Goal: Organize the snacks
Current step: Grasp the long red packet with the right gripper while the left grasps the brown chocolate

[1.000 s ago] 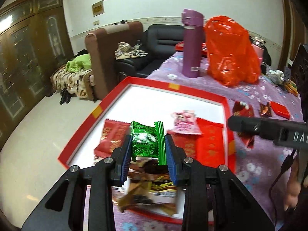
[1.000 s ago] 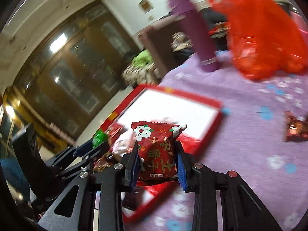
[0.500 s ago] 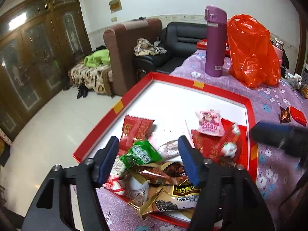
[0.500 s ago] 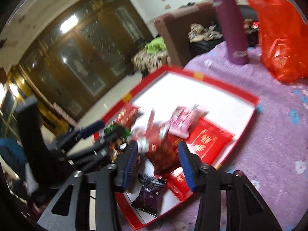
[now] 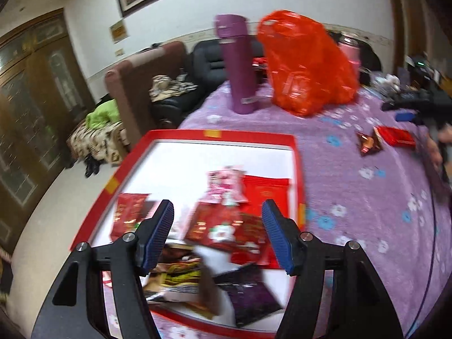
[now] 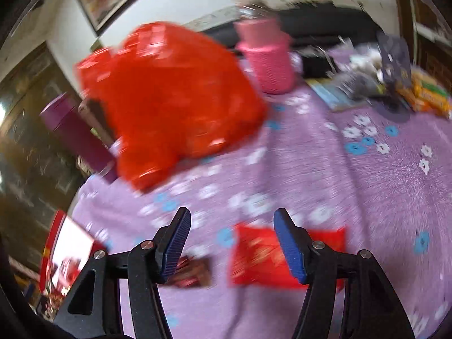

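Two loose snacks are left on the purple cloth, and both grippers are empty with jaws spread wide. The right gripper [image 6: 231,243] hangs over the red packet [image 6: 262,257], with the brown wrapper [image 6: 192,275] just left of it. I'd drop straight down, centre the packet between the pads and pinch its flat middle so it doesn't slide.

The left gripper [image 5: 217,231] sits above the near end of the red tray [image 5: 220,135], where the snack pile [image 5: 226,228] lies. The purple flask [image 5: 240,65] and orange bag [image 5: 305,62] stand far off. Everything's too blurred to read any labels.
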The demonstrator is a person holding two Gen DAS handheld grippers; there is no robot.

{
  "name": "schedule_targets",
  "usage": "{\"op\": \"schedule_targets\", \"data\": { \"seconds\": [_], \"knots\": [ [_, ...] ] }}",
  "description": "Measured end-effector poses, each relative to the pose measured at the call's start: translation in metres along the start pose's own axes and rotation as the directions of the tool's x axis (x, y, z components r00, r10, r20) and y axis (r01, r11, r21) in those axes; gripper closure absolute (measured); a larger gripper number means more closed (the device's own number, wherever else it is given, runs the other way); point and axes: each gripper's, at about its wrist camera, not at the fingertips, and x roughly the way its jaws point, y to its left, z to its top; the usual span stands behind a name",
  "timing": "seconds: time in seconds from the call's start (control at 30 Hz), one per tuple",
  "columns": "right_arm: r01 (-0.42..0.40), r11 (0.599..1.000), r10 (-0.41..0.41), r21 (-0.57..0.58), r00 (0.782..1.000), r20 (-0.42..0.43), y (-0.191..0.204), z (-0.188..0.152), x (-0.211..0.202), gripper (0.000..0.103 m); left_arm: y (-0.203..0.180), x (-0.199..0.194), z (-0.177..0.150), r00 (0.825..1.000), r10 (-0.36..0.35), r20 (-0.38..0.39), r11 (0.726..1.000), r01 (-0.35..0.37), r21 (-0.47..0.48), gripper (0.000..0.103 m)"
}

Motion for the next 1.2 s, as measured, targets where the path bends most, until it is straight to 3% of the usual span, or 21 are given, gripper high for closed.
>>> {"op": "schedule_targets", "data": {
  "seconds": [0.17,0.2,0.3,0.4,0.5,0.63,0.7,0.8,0.93,1.0,1.1,1.2],
  "knots": [
    [0.008,0.998,-0.001,0.062,0.994,-0.112,-0.033,0.006,0.032,0.039,-0.023,-0.008,0.006,0.999,-0.051,0.017,0.996,0.049,0.079,0.039],
    [0.009,0.999,-0.005,0.041,0.995,-0.099,-0.03,0.004,0.029,0.039,-0.027,-0.008,0.008,0.998,-0.06,0.021,0.994,0.058,0.095,0.038],
    [-0.023,1.0,0.021,-0.008,0.985,-0.173,-0.016,-0.011,0.019,0.036,-0.038,-0.007,0.016,0.996,-0.079,0.029,0.988,0.075,0.137,0.032],
    [0.016,0.991,-0.046,-0.129,0.973,-0.227,0.006,-0.034,0.01,0.033,-0.051,-0.001,0.026,0.994,-0.1,0.042,0.976,0.09,0.196,0.029],
    [0.058,0.97,-0.119,-0.238,0.961,-0.249,0.029,-0.062,0.0,0.029,-0.071,0.01,0.039,0.99,-0.139,0.035,0.949,0.123,0.29,0.029],
    [0.149,0.932,-0.216,-0.331,0.961,-0.175,0.038,-0.088,-0.012,0.032,-0.103,0.022,0.062,0.984,-0.174,0.047,0.902,0.14,0.408,0.029],
    [0.163,0.927,-0.234,-0.338,0.955,-0.182,0.036,-0.093,-0.019,0.032,-0.119,0.028,0.072,0.979,-0.201,0.036,0.878,0.163,0.45,0.029],
    [0.055,0.936,-0.146,-0.347,0.959,-0.242,0.027,-0.098,-0.024,0.027,-0.141,0.036,0.087,0.965,-0.261,0.012,0.836,0.219,0.503,0.029],
    [-0.09,0.953,-0.002,-0.289,0.953,-0.304,0.003,-0.093,-0.03,0.024,-0.175,0.05,0.102,0.947,-0.321,-0.02,0.74,0.264,0.618,0.023],
    [-0.108,0.948,0.009,-0.298,0.948,-0.317,-0.002,-0.095,-0.036,0.023,-0.188,0.056,0.104,0.948,-0.317,-0.016,0.706,0.247,0.663,0.023],
    [-0.085,0.935,-0.036,-0.344,0.944,-0.329,-0.002,-0.101,-0.041,0.021,-0.207,0.068,0.105,0.94,-0.336,-0.053,0.634,0.267,0.726,0.023],
    [-0.05,0.903,-0.1,-0.426,0.942,-0.322,0.006,-0.11,-0.041,0.019,-0.225,0.077,0.099,0.937,-0.343,-0.073,0.546,0.262,0.796,0.023]
  ]
}}
